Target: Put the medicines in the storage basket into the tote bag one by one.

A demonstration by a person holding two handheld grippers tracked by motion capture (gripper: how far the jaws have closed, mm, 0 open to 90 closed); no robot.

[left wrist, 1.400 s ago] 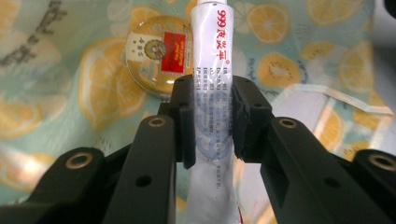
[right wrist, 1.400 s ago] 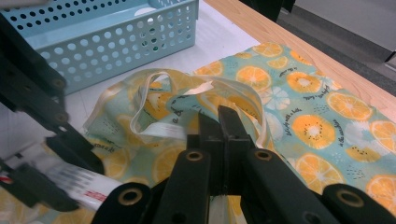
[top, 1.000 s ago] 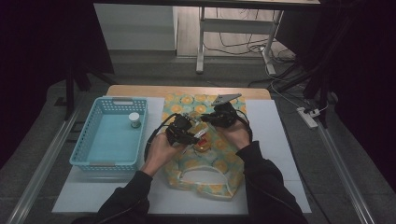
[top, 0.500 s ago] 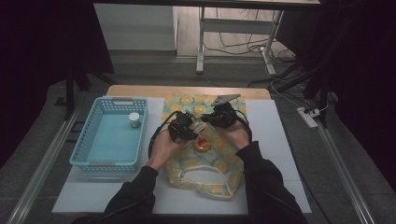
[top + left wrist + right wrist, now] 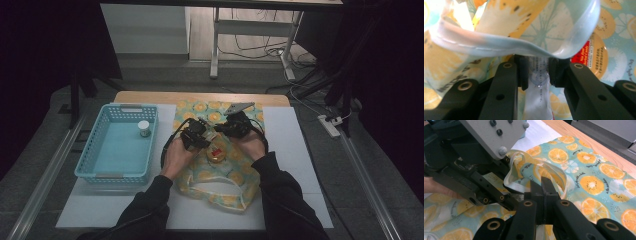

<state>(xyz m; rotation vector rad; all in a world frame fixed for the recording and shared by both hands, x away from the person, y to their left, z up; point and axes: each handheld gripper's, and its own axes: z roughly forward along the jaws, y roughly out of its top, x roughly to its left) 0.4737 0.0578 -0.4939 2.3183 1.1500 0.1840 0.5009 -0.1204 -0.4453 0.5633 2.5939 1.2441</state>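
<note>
We take the fruit-print cloth bag (image 5: 220, 165) as our landmark: it lies flat on the white mat (image 5: 295, 150) of the tabletop (image 5: 200, 97), its handles toward the person. Over the bag's middle our left hand-held gripper (image 5: 202, 141) and right hand-held gripper (image 5: 221, 129) sit close together, nearly touching. In the left gripper view the left hand-held gripper (image 5: 536, 72) has its jaws narrowed around a clear plastic packet (image 5: 536, 100) that runs up between them, its upper end passing under a pale fold of the bag's hem (image 5: 499, 45); the packet looks lightly pinched (we cannot tell how firmly). Just beside the packet, on the bag, lies a round amber candy tin with a red label (image 5: 594, 56), seen in the high view as well (image 5: 216, 154). In the right gripper view the right hand-held gripper (image 5: 543, 185) has its jaws pressed together on the bag's pale hem (image 5: 524, 187), lifting it into a loop. Left of the bag stands a blue basket (image 5: 90, 155) holding a small white-lidded jar (image 5: 144, 128).
</note>
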